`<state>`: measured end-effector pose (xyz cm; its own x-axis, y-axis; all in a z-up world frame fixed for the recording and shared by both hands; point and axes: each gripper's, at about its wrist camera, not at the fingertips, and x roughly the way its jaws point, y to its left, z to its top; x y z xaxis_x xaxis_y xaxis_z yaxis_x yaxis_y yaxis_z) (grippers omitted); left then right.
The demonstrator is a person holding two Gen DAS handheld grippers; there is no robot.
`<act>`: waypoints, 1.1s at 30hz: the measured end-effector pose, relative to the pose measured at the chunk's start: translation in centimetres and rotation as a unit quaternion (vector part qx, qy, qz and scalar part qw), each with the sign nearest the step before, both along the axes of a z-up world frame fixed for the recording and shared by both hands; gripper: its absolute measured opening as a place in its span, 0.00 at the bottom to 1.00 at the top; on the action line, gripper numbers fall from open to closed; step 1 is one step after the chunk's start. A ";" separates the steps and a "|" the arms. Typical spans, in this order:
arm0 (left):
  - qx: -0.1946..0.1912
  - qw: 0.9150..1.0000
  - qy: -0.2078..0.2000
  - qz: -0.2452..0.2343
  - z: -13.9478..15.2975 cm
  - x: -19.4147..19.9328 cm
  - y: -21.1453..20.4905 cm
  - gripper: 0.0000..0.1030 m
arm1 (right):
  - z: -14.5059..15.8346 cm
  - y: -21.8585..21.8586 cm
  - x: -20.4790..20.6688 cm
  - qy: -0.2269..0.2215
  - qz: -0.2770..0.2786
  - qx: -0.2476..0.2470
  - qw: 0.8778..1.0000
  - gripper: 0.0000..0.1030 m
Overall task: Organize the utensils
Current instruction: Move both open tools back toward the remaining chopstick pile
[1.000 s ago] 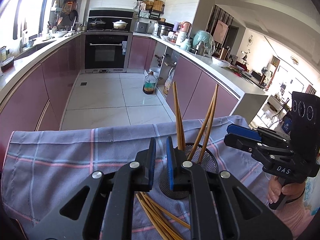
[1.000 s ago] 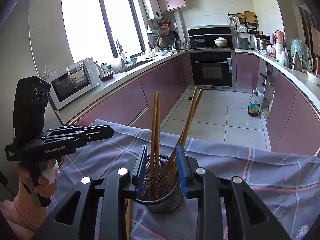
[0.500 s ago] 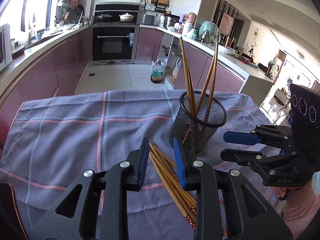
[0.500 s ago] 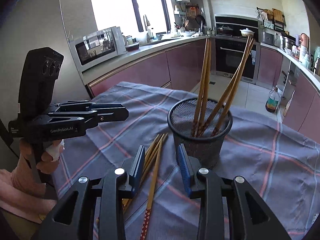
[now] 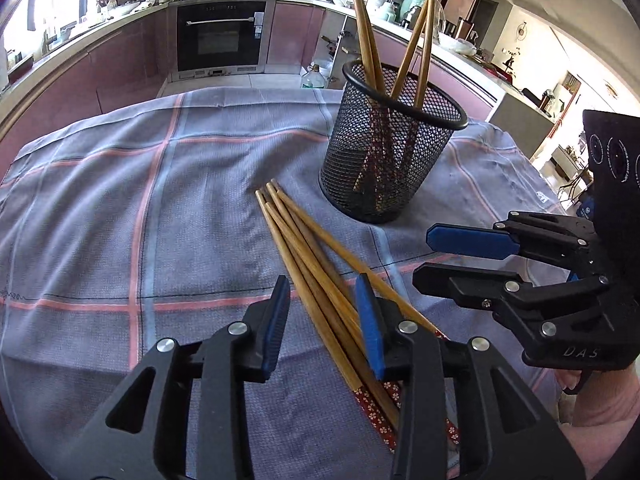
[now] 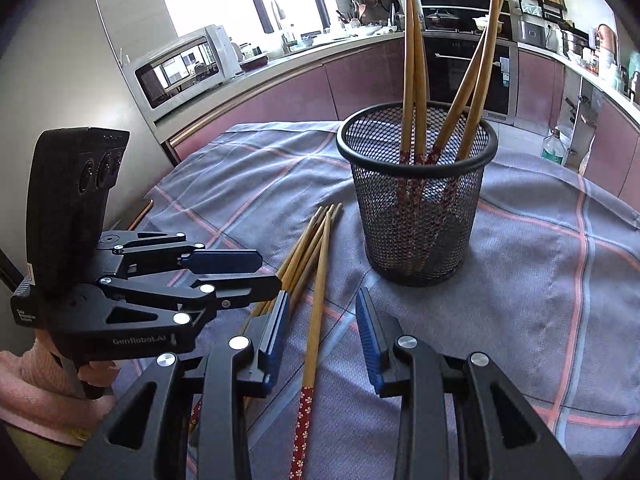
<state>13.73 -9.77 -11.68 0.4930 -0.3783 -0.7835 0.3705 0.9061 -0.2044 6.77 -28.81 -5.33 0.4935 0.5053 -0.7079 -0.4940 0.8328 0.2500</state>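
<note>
- My left gripper (image 5: 324,312), jaws just widened, straddles the loose wooden chopsticks (image 5: 304,256), unpinched
- My right gripper (image 6: 322,322) gapes over one chopstick (image 6: 316,300), black mesh cup (image 6: 416,208) at one o'clock

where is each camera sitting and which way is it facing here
Left wrist: rides the left claw, looking down along it at loose chopsticks on the checked cloth; the right claw and its hand show on the right.
Right wrist: rides the right claw, over one chopstick, facing the window; the left claw and a pink sleeve show on the left.
Both share: the mesh holder with four chopsticks standing in it, and the oven.
</note>
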 end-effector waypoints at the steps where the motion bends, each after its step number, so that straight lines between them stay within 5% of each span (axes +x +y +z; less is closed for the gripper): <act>1: 0.003 1.000 0.002 0.000 -0.2 0.0 -0.2 0.33 | -0.1 -0.1 0.1 0.001 0.000 0.000 1.000 0.31; 33: -0.021 0.999 0.028 0.003 -1.2 0.1 2.4 0.12 | -2.5 2.7 1.8 0.016 0.006 -0.044 0.999 0.29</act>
